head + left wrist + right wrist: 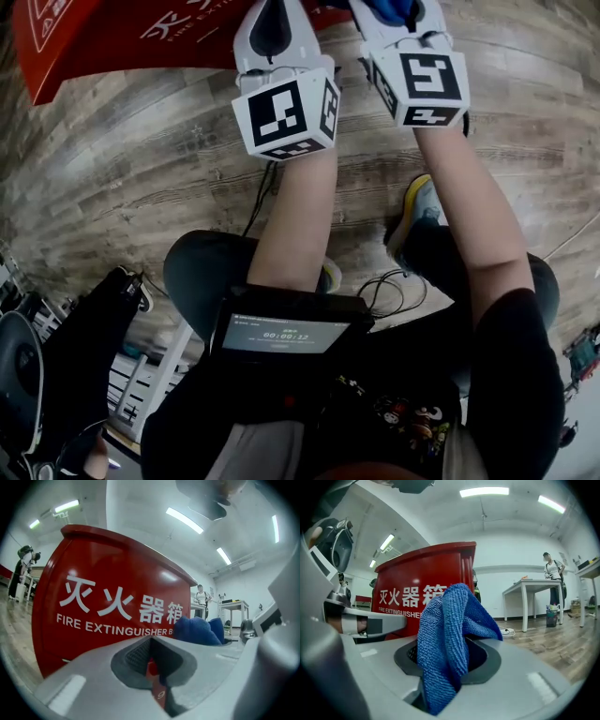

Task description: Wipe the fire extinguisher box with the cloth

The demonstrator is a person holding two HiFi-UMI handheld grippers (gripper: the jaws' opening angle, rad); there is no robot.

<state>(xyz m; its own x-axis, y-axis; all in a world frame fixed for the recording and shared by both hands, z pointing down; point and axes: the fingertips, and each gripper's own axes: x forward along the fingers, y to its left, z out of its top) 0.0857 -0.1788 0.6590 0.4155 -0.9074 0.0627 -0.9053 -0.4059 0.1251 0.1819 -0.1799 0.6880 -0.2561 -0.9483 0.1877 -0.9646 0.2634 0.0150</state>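
Head view, from left to right: red fire extinguisher box (pixel 103 37) at the upper left on a wooden floor (pixel 122 178), with white lettering on its face. Just right of it the left gripper (pixel 274 14), its marker cube (pixel 286 114) turned toward the camera. Next the right gripper (pixel 398 11), side by side with the left one and near it, with a bit of blue cloth (pixel 386 9) at its tip. Below both, bare forearms (pixel 300 216), bent knees (pixel 202 267), a shoe (pixel 419 211) on the floor and a small lit screen (pixel 281 335) at the chest. Left gripper view: box filling the left and middle, upright, close ahead of the jaws, with "FIRE EXTINGUISHER" in white under four large characters. Jaws brought together at the pads, nothing gripped between them. Farther right, the cloth bunched beside the box's edge, then the right gripper's grey body at the frame's right side. Right gripper view: side of the left gripper at the far left, box behind the middle, cloth in front of it. Jaws clamped tight on the cloth, a folded bunch standing up from the pads and running down through the slit toward the camera. Contact between cloth and box: not discernible. At the right, a white table (pixel 532 590) and a person (pixel 553 569) standing well behind.
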